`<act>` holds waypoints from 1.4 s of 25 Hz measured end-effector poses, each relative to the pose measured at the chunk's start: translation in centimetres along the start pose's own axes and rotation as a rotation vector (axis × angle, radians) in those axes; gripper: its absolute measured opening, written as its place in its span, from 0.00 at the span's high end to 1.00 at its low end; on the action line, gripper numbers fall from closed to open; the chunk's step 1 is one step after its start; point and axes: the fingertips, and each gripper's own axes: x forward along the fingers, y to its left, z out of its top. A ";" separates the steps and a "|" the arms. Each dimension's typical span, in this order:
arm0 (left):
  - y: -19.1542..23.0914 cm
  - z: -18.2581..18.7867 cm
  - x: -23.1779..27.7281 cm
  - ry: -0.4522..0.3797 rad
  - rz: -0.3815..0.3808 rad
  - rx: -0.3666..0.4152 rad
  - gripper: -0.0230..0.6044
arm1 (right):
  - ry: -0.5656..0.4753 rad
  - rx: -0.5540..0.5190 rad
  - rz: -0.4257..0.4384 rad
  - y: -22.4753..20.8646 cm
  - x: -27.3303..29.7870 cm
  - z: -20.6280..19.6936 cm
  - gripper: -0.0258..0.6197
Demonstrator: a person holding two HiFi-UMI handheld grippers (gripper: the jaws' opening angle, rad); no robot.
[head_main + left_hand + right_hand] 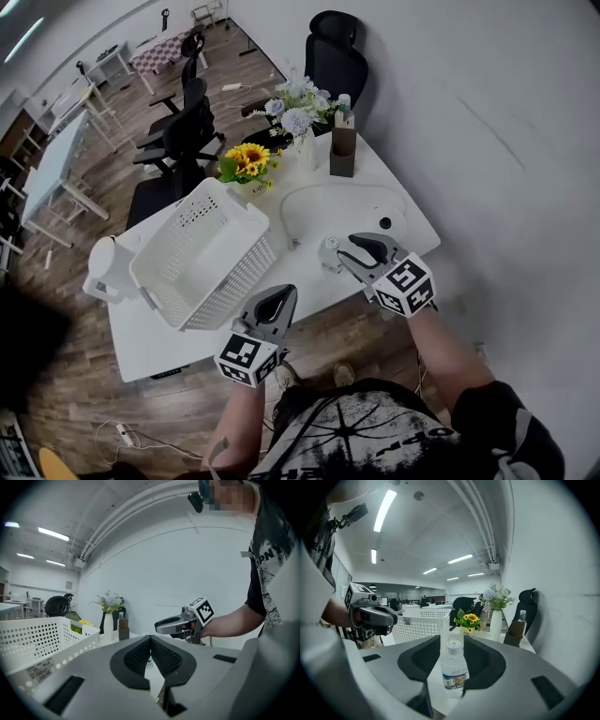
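Right gripper (451, 641) straddles water bottle (453, 670); left gripper (151, 640) fingers together.

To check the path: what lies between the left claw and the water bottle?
Only bare table between left claw and bottle, per the head view.

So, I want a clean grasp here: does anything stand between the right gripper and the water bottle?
Nothing visible does. The water bottle stands upright at the gap of the open jaws of the right gripper; the white basket and sunflowers sit farther back.
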 end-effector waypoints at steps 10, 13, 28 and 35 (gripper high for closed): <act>-2.2 0.8 0.5 -0.020 -0.021 0.020 0.95 | -0.073 -0.009 0.006 2.5 -6.0 1.4 0.87; -2.8 1.0 0.9 -0.022 -0.032 0.032 0.95 | -0.094 0.006 0.032 3.3 -7.2 1.6 0.90; -4.3 1.6 2.0 -0.021 -0.057 0.056 0.95 | -0.059 -0.006 0.083 4.7 -8.4 0.1 0.92; -4.3 1.5 2.0 -0.016 -0.054 0.058 0.95 | -0.065 0.042 0.085 4.5 -8.4 0.0 0.93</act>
